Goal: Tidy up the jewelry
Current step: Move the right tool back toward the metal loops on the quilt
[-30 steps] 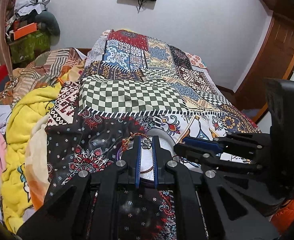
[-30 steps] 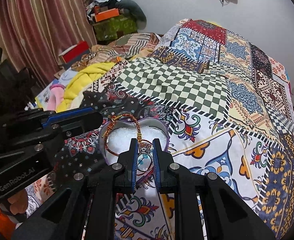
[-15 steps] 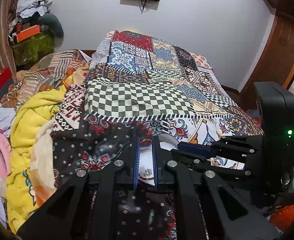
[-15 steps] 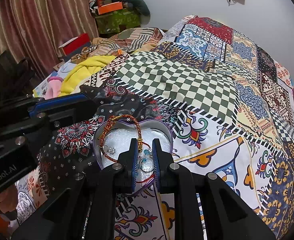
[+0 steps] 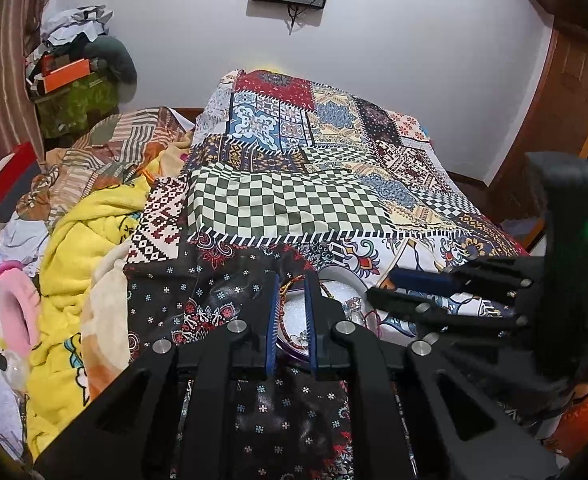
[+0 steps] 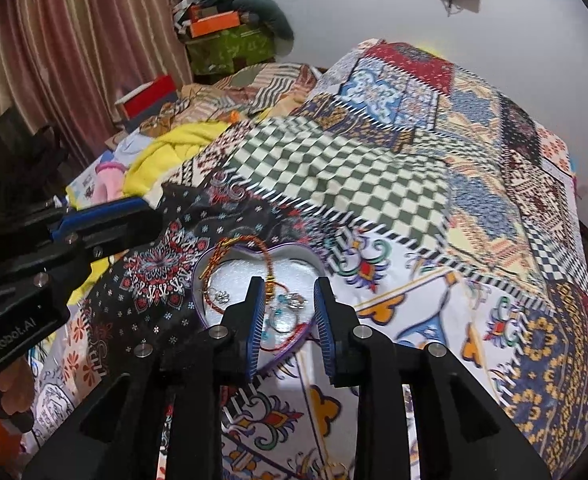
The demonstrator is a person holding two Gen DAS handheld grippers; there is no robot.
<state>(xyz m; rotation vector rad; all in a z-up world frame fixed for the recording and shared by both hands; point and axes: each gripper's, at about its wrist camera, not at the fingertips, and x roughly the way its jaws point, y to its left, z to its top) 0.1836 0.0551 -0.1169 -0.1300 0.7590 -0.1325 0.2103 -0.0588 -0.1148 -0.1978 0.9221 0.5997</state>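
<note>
A purple heart-shaped tin with a white padded lining (image 6: 249,266) is sitting on the patchwork-quilted bed (image 6: 394,184), holding a red and gold beaded bracelet (image 6: 235,246) and silver jewelled earrings (image 6: 289,304). The right tool (image 6: 288,322) is hovering over it, released and empty. The left tool (image 5: 291,320) is pointing at the tin's rim, narrowly parted, gripping nothing.

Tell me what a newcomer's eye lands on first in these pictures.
First, the loud patchwork bedspread filling both views. Then the heart-shaped box lying on it, with a red-and-gold bracelet draped over its rim and silver pieces inside, right under the open right gripper. A yellow blanket lies heaped along the bed's left side.
</note>
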